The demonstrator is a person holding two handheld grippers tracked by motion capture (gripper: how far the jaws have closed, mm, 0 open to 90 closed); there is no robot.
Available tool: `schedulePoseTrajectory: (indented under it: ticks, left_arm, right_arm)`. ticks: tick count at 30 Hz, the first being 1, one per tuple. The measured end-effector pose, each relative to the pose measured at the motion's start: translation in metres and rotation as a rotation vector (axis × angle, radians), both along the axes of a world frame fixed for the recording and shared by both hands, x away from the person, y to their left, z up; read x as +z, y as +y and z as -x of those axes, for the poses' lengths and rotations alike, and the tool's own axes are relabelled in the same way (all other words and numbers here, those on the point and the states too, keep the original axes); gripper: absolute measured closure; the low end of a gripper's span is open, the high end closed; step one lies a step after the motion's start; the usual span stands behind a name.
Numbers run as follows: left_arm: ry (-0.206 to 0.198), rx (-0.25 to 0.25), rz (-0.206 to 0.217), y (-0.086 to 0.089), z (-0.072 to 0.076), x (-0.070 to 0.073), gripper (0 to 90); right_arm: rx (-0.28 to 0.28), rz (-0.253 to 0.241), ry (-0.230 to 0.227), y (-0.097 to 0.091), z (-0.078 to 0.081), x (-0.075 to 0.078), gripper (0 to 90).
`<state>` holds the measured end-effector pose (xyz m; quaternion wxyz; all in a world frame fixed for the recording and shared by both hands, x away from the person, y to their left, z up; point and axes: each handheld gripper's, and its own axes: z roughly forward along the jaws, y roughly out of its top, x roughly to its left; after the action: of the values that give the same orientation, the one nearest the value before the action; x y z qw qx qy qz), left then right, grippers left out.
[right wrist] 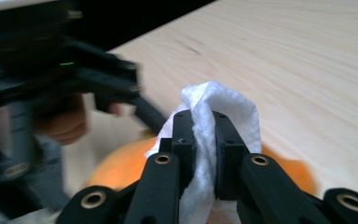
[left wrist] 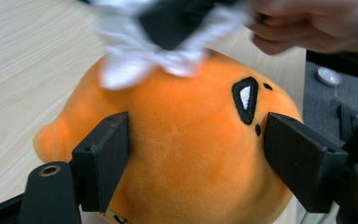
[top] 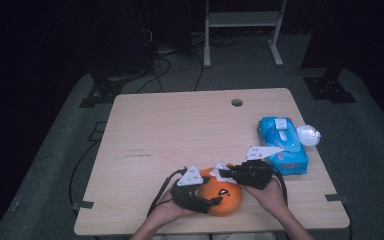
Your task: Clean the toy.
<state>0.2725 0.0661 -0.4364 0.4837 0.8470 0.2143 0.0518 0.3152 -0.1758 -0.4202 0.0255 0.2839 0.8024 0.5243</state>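
At table (top: 180,125) front: L gripper (left wrist: 196,154) clamps orange plush (left wrist: 182,154) steady; R gripper (right wrist: 204,154), jaws shut on wipe (right wrist: 223,105), rubs it.

One orange plush toy (top: 222,196), one white wipe (right wrist: 214,112), one blue wipes pack (top: 282,144), one white ball (top: 308,134), two grippers.

The round orange plush toy (left wrist: 182,154) has a soft, matt, short-napped cloth skin. The crumpled white wipe (right wrist: 214,112) looks fibrous and matt. The pale wooden table (top: 180,125) is smooth; the blue wipes pack (top: 282,142) near its right edge is glossy plastic.
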Motion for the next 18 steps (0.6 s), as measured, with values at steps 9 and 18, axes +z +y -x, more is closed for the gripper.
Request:
schedulePoseTrajectory:
  ticks: [9, 18]
  left_arm:
    - [0.005, -0.011, 0.004, 0.001, -0.001, -0.001, 23.2]
    - [0.006, -0.022, -0.002, 0.005, -0.002, -0.001, 23.2]
  right_arm:
    - [-0.045, 0.045, 0.010, -0.018, 0.010, -0.003, 80.4]
    - [-0.013, 0.024, 0.039, -0.036, 0.025, -0.008, 80.2]
